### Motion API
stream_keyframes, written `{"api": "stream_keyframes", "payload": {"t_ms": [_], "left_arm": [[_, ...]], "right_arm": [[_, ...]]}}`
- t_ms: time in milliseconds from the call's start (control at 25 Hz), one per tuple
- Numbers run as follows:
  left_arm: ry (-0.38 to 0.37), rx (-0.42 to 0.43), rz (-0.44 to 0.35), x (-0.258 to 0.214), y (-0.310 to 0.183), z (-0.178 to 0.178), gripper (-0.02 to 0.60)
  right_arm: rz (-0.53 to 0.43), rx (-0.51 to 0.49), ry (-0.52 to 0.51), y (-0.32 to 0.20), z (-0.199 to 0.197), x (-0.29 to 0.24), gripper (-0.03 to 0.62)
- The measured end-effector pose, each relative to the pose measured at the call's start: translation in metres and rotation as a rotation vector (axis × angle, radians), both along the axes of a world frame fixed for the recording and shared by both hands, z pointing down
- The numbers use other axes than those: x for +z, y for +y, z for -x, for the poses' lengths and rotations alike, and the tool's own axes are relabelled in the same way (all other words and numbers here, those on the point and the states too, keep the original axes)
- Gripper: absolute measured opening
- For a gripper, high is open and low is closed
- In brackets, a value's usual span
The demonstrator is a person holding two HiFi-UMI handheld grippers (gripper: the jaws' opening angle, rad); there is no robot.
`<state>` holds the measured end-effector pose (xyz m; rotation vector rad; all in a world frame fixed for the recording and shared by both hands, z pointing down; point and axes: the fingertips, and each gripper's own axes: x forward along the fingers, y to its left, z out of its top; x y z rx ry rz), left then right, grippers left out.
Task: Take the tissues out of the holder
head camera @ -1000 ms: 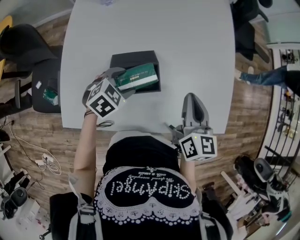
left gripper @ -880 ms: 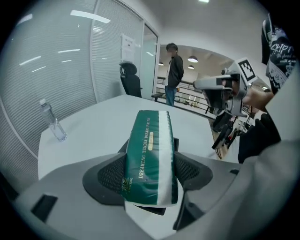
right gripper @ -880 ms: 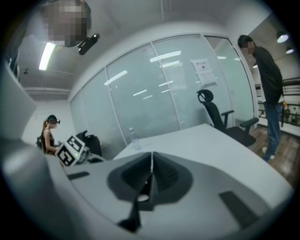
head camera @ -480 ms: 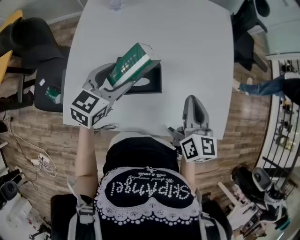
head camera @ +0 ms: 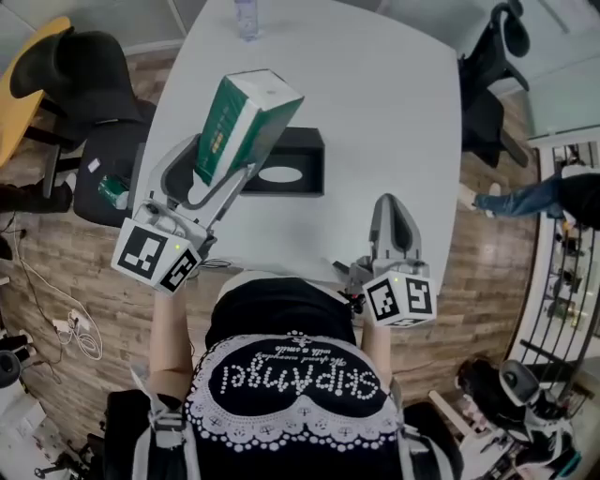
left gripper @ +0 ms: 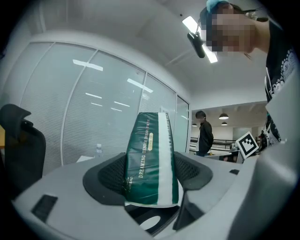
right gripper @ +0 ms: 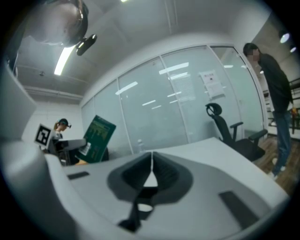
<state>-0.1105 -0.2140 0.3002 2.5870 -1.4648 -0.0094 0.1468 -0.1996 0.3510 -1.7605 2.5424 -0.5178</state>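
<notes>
A green and white tissue pack (head camera: 239,122) stands tilted in the air above the white table (head camera: 384,103), clear of the black holder (head camera: 305,150). My left gripper (head camera: 220,164) is shut on the pack's lower end. In the left gripper view the pack (left gripper: 151,159) rises upright between the two dark pads, with the left gripper (left gripper: 150,171) clamped on both sides. The holder lies flat on the table, its oval slot facing up. My right gripper (head camera: 392,217) rests at the table's near edge, shut, with nothing in it. The right gripper view shows the right gripper (right gripper: 151,169) pressed together and the pack (right gripper: 98,137) at far left.
A water bottle (head camera: 247,19) stands at the table's far edge. Black chairs (head camera: 84,84) sit left of the table, one with a small green item (head camera: 112,192) on it. Another black chair (head camera: 487,84) is at the right. A person's legs (head camera: 544,192) show further right.
My left gripper has lifted the tissue pack out of the holder, up and to the left, tipping it from lying flat to nearly upright. The right gripper has stayed put.
</notes>
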Motion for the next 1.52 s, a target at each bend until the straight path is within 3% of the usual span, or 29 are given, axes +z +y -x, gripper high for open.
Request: {"api": "stream_keyframes", "payload": {"t_ms": [200,480,1320,1520], "left_arm": [[0.020,-0.070,-0.070,-0.023,0.031,0.009,0.333],[0.195,-0.139,-0.110,-0.041,0.072,0.017,0.333],[0.248,-0.041,-0.109,-0.031,0.078,0.004,0.333],[0.262,-0.048,-0.114,-0.032,0.080,0.004,0.333]], "right_arm": [[-0.035,-0.013,-0.011,0.004,-0.003,-0.011,0.032],[-0.058,-0.026,-0.020,0.018,-0.008,-0.021,0.032],[-0.080,0.037,0.004,0.039,-0.008,-0.024,0.034],[-0.078,0.011,0.014,0.046,0.001,-0.025,0.032]]}}
